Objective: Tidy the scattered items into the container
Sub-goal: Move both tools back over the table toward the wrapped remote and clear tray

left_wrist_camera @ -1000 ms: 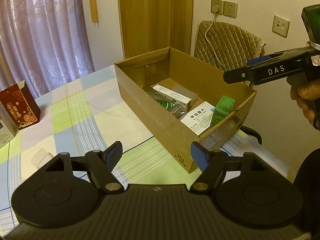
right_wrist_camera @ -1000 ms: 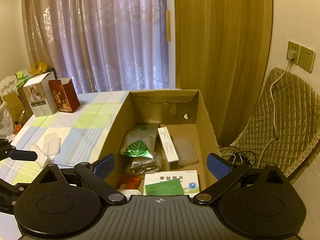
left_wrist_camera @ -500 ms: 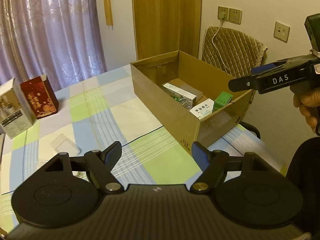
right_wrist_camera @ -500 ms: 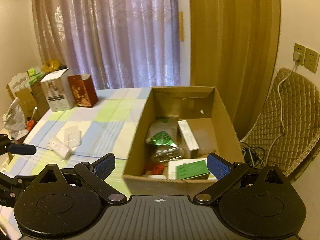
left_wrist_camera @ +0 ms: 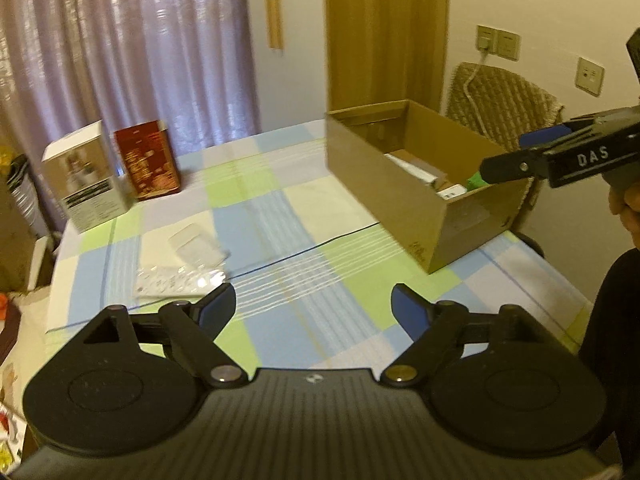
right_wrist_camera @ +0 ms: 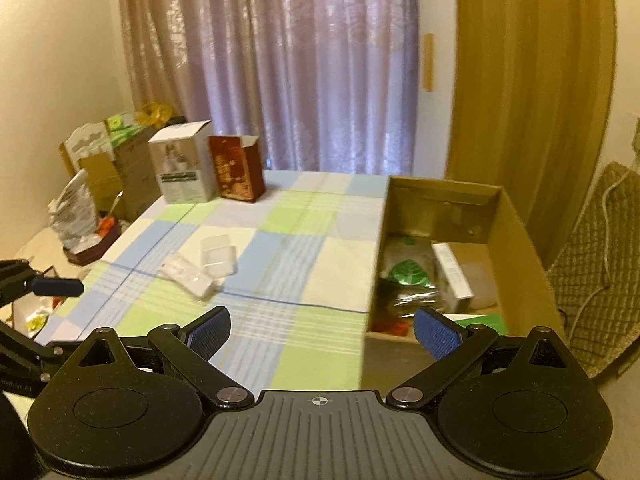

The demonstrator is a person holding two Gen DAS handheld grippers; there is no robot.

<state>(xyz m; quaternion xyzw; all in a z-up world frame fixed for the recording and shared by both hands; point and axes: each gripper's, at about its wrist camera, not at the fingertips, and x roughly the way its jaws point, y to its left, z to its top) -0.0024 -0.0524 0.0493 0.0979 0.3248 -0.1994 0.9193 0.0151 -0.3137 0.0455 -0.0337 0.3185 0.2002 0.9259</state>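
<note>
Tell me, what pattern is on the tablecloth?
The tablecloth is a check of pale blue, light green, cream and lilac squares with thin stripes, clearest in the right wrist view.

The left black plastic two-finger gripper has blue-padded fingertips, silver pivot screws and a ribbed grey body with round discs. The right black two-finger gripper, built alike, carries white "DAS" lettering on its side. A dark sleeve shows beside it.

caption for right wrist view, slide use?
Open right gripper faces checked tablecloth; clear packs left, cardboard box right.
</note>
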